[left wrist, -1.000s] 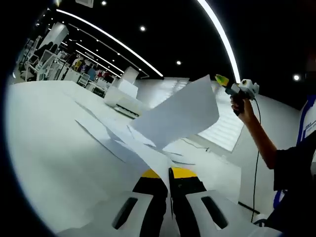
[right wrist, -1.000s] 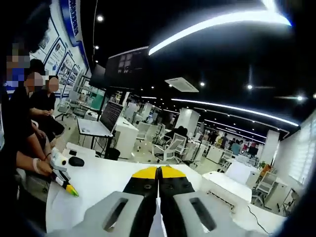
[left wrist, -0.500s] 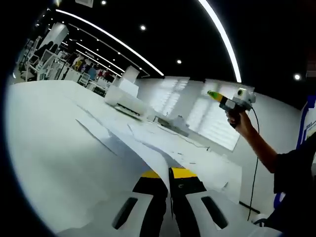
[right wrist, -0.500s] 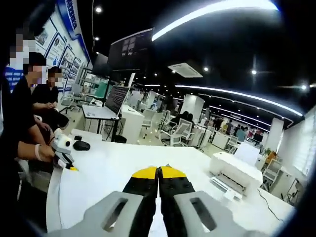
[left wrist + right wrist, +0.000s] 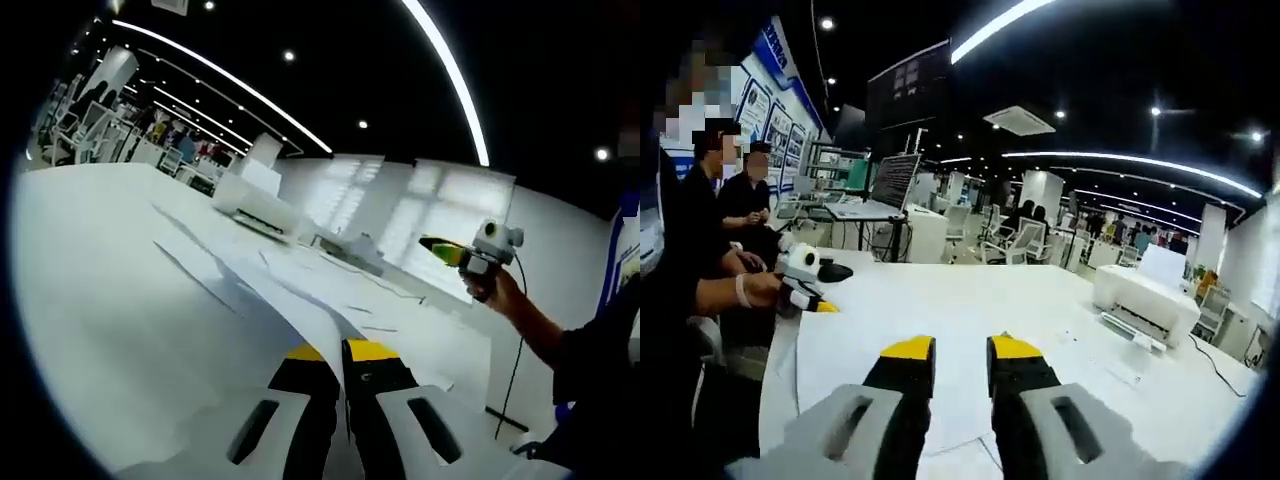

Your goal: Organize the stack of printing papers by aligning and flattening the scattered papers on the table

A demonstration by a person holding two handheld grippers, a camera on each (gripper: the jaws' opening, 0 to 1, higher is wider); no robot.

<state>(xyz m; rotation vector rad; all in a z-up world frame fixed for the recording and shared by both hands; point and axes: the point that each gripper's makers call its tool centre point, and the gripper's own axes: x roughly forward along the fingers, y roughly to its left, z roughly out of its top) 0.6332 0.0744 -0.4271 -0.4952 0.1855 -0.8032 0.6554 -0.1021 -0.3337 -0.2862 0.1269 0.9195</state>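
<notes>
Several white printing sheets [image 5: 300, 285] lie overlapping and askew across the white table [image 5: 110, 270]. My left gripper [image 5: 343, 350] is low over the table, shut on the near edge of one sheet, which runs away from the jaws. My right gripper [image 5: 432, 244] is held in a hand at the right, above the far end of the papers. In the right gripper view my right gripper [image 5: 960, 348] is open with nothing between its jaws, over a flat sheet [image 5: 958, 415]. My left gripper [image 5: 825, 306] sits at the table's left edge in a hand.
A white printer [image 5: 255, 205] [image 5: 1145, 300] stands on the table beyond the papers, with a cable trailing from it. Two people [image 5: 725, 215] sit at the left behind my left gripper. Desks, chairs and monitors [image 5: 895, 180] fill the room behind.
The sheet that my right gripper held up in the air a second ago now lies on the table. My right gripper has come down lower and its jaws have opened. My left gripper stayed put.
</notes>
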